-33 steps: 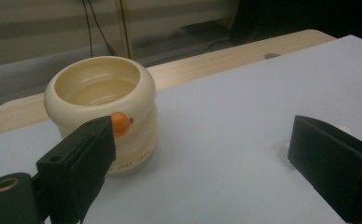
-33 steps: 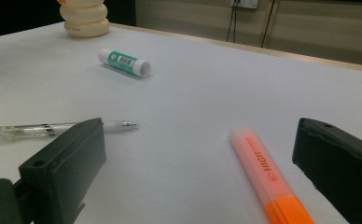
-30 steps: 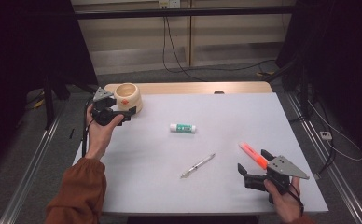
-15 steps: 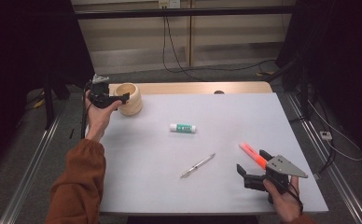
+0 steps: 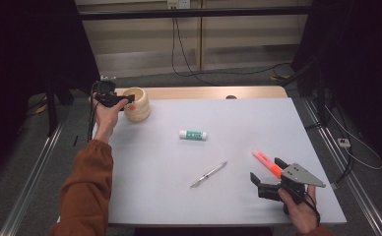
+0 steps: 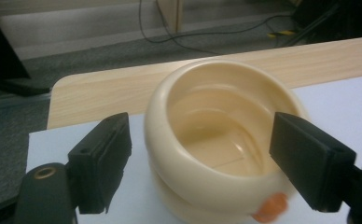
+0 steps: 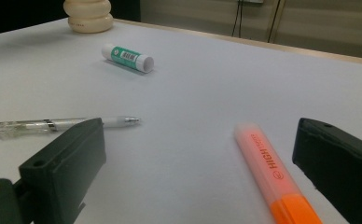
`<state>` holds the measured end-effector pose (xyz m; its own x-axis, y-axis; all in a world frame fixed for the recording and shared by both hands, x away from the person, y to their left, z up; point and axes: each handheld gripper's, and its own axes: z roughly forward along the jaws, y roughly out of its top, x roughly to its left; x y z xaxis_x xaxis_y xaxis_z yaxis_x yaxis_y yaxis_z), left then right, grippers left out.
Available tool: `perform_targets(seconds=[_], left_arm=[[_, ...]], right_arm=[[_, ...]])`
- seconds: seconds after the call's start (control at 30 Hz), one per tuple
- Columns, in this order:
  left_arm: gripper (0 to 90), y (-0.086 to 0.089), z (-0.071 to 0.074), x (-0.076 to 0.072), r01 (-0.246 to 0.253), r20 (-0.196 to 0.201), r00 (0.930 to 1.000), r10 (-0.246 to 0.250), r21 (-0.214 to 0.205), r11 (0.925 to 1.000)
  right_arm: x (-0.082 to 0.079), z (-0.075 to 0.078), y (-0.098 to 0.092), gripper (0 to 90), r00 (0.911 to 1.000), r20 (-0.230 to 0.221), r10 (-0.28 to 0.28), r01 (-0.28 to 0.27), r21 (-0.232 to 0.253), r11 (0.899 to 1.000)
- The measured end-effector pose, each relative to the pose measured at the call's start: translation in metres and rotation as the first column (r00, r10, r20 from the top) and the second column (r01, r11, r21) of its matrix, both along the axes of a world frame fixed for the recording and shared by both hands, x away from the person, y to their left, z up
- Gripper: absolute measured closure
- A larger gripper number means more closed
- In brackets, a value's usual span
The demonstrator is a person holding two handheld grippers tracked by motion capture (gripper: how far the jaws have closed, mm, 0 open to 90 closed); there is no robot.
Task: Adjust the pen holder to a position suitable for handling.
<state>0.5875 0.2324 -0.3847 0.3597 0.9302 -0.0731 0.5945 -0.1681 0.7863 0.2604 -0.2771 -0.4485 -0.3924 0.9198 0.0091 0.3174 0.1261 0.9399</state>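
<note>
A cream, round-bellied cup (image 5: 136,104) stands at the table's far left corner. My left gripper (image 5: 121,102) reaches in from its left. In the left gripper view the cup (image 6: 216,140) sits between the jaws of the left gripper (image 6: 200,135). These jaws have just been closing, with a gap still showing beside the left one. My right gripper (image 5: 266,168) rests open near the front right edge. An orange highlighter (image 5: 264,160) lies between its jaws. In the right gripper view the highlighter (image 7: 268,163) lies nearer the right jaw of the right gripper (image 7: 198,140), untouched.
A green-labelled glue stick (image 5: 193,134) lies mid-table and a clear pen (image 5: 208,174) nearer the front. The right gripper view shows the glue stick (image 7: 127,57), pen (image 7: 53,125) and cup (image 7: 88,16). The white mat's wooden back edge (image 5: 208,92) borders a dark drop.
My left hand has moved away from the front, up to the cup's left side, and the gripper now reaches the cup. The right hand and the loose items stayed put.
</note>
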Motion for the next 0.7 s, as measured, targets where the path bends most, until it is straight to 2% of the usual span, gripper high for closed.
perform_targets(seconds=[0.03,0.07,0.17,0.23,0.33,0.4,0.47,0.5,0.53,0.7], left_arm=[[22.0,0.0,-0.002,0.002,-0.009,-0.002,1.0,0.009,0.001,1.0],[24.1,-0.001,-0.004,0.007,-0.007,-0.023,0.9997,0.007,0.006,1.0],[27.7,-0.003,-0.006,0.009,-0.021,-0.025,0.9994,0.022,0.029,0.9993],[32.2,-0.006,-0.005,0.014,-0.026,-0.061,0.9977,0.028,0.038,0.9989],[36.4,-0.005,-0.005,0.017,-0.041,-0.071,0.9965,0.044,0.04,0.9984],[39.6,-0.004,-0.005,0.02,-0.047,-0.074,0.9961,0.048,0.021,0.9987],[43.8,-0.004,-0.006,0.022,-0.045,-0.085,0.9952,0.048,0.037,0.9983],[46.3,-0.004,-0.007,0.023,-0.053,-0.093,0.9941,0.056,0.03,0.9981],[47.6,-0.002,-0.009,0.026,-0.048,-0.115,0.992,0.053,0.042,0.9979],[54.6,0.0,-0.014,0.032,-0.056,-0.138,0.9887,0.058,0.022,0.9982]], right_arm=[[0.0,0.0,0.0,2.7,1.0,0.0,0.001,-0.001,-0.001,1.0],[-0.001,0.0,0.001,2.7,1.0,-0.001,0.003,-0.003,-0.001,1.0],[-0.001,0.0,0.0,2.7,1.0,-0.001,0.003,-0.003,-0.001,1.0],[0.0,-0.001,0.0,2.7,1.0,-0.003,0.001,-0.001,0.003,1.0],[0.0,0.0,0.0,2.7,1.0,-0.002,0.004,-0.004,0.003,1.0],[-0.001,0.0,0.0,2.7,1.0,-0.002,0.005,-0.005,-0.001,1.0],[-0.001,-0.001,0.001,2.6,1.0,-0.002,0.001,-0.001,-0.003,1.0],[0.0,-0.001,0.001,2.6,1.0,-0.004,0.002,-0.002,-0.001,1.0],[0.0,-0.001,0.001,2.6,1.0,-0.004,0.003,-0.003,0.0,1.0],[0.0,-0.001,0.001,2.6,0.9999,-0.002,0.011,-0.011,0.0,1.0]])
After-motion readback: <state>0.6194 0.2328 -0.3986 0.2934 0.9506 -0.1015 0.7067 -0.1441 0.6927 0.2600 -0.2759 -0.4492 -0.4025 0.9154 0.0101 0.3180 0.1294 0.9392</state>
